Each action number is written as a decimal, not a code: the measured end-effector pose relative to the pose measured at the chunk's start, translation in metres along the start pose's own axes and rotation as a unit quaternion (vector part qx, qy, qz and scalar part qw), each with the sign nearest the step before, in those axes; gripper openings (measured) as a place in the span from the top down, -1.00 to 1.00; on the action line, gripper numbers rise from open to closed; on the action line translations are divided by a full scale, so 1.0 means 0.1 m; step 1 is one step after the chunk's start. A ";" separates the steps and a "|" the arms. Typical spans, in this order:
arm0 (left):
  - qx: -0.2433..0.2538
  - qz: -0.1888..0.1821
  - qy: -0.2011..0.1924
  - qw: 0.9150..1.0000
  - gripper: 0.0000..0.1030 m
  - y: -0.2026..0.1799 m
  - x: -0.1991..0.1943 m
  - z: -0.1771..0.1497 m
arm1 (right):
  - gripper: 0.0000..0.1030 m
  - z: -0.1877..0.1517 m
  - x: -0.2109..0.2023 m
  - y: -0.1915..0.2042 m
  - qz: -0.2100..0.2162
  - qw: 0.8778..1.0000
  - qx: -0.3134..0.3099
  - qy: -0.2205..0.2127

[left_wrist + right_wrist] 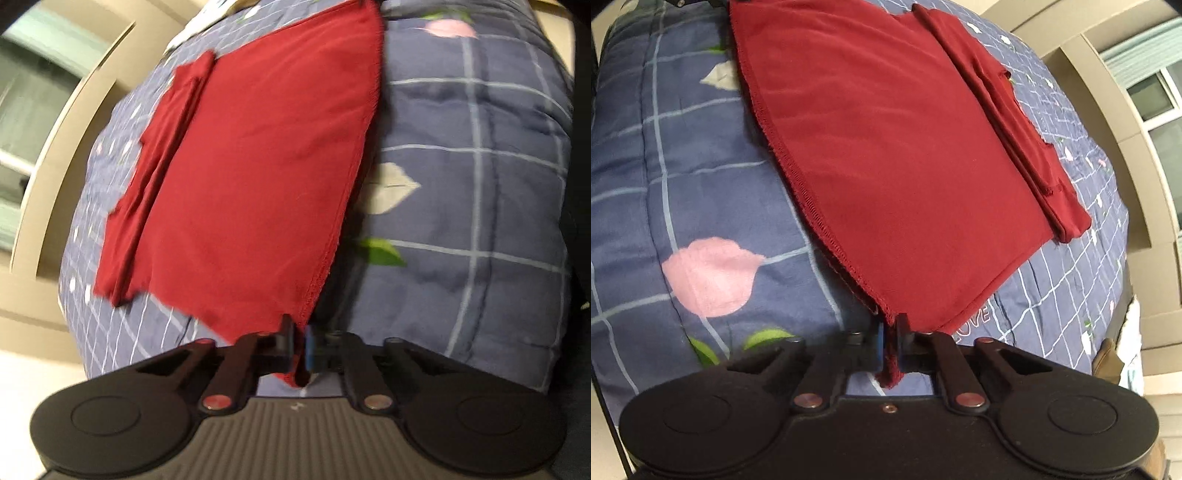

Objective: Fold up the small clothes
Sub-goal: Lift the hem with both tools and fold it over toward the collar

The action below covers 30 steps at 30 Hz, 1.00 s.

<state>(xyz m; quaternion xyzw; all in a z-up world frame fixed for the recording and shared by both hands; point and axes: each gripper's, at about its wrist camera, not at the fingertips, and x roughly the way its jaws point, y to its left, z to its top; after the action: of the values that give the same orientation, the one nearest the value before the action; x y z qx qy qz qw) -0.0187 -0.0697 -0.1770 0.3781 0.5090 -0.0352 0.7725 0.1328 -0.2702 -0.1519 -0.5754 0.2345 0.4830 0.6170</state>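
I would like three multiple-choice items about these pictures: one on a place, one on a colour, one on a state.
1. The garment lies on:
A. a quilt
B. a bare floor
C. a chair

2. The garment is:
A. green
B. red
C. white

3. The right gripper is:
A. wide open
B. shut on nothing
C. shut on the garment

Key: 1 A, the checked blue quilt lies under it; 2 B, the cloth is dark red; 3 C, red cloth is pinched between its fingers, and likewise in the left gripper.

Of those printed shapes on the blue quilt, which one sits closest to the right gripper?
The green leaves, just left of the right gripper. The pink flower lies farther out, and the white leaf farthest, beside the red garment.
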 end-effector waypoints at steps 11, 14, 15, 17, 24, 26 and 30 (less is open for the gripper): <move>-0.048 -0.065 -0.015 0.997 0.97 0.45 -0.35 -0.02 | 0.93 0.11 -0.30 -0.31 0.057 0.998 0.011 -0.001; -0.055 -0.073 -0.012 0.996 0.97 0.48 -0.39 -0.03 | 0.92 0.11 -0.33 -0.30 0.068 0.998 0.003 0.000; -0.062 -0.079 -0.012 0.995 0.97 0.52 -0.41 -0.03 | 0.92 0.11 -0.35 -0.29 0.070 0.998 0.002 0.000; -0.084 -0.093 -0.016 0.992 0.97 0.64 -0.47 -0.02 | 0.93 0.13 -0.37 -0.33 0.075 0.997 0.000 0.000; -0.229 -0.147 -0.029 0.962 0.96 1.48 -0.58 0.00 | 0.93 0.24 -0.51 -0.83 0.122 0.990 0.076 -0.002; -0.270 -0.151 -0.035 0.950 0.96 1.78 -0.56 0.02 | 0.93 0.31 -0.56 -1.07 0.129 0.986 0.106 -0.009; -0.340 -0.148 -0.045 0.928 0.96 2.39 -0.42 0.05 | 0.93 0.48 -0.55 -1.61 0.134 0.980 0.143 -0.031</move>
<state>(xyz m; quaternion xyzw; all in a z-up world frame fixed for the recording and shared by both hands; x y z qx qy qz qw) 0.0697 0.0837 -0.0106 0.0114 0.5059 0.0088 0.8625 0.2362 -0.2224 -0.0160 -0.4292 0.3570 0.5404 0.6295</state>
